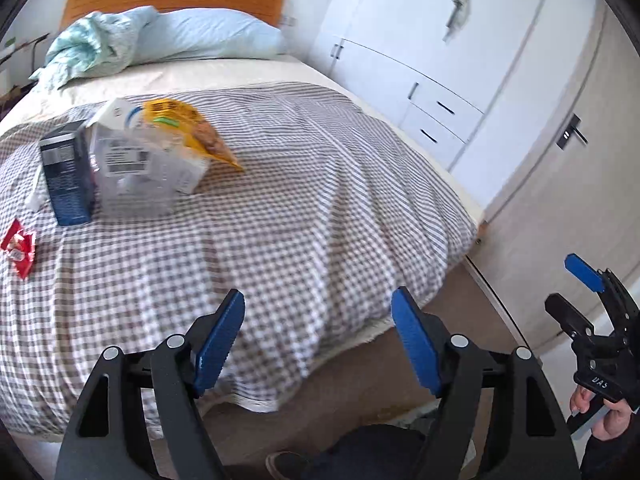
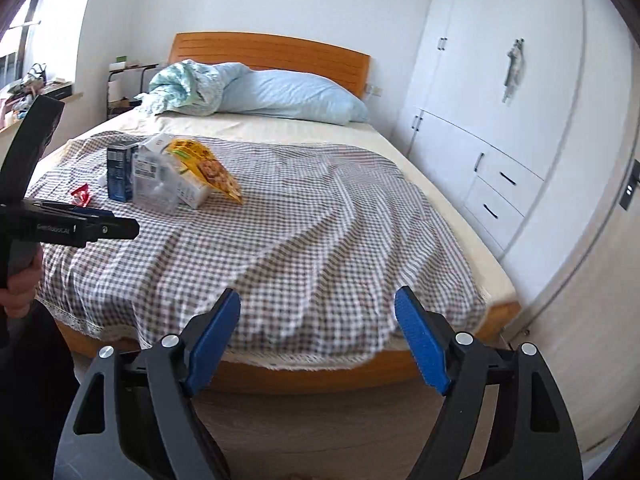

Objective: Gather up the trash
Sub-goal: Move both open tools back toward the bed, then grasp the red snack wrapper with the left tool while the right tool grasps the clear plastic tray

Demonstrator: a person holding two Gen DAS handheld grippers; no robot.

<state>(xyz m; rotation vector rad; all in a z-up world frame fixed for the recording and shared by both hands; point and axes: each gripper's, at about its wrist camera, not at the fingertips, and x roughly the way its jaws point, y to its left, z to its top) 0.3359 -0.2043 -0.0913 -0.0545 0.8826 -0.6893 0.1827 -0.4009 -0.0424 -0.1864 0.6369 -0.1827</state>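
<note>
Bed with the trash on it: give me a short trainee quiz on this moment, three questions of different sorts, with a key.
1. True or false: the left gripper is shut on the red wrapper.
2. What lies closest to the pillow: A dark blue box, B yellow bag, C red wrapper?
3. Fill in: the trash lies on a checked ____.

Key: 1 false; 2 B; 3 blanket.

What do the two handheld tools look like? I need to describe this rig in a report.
Both match: the left tool and right tool have black plastic linkage arms with silver rivets and ribbed blue pads. White lettering marks each black body. The person's sleeves look dark.
</note>
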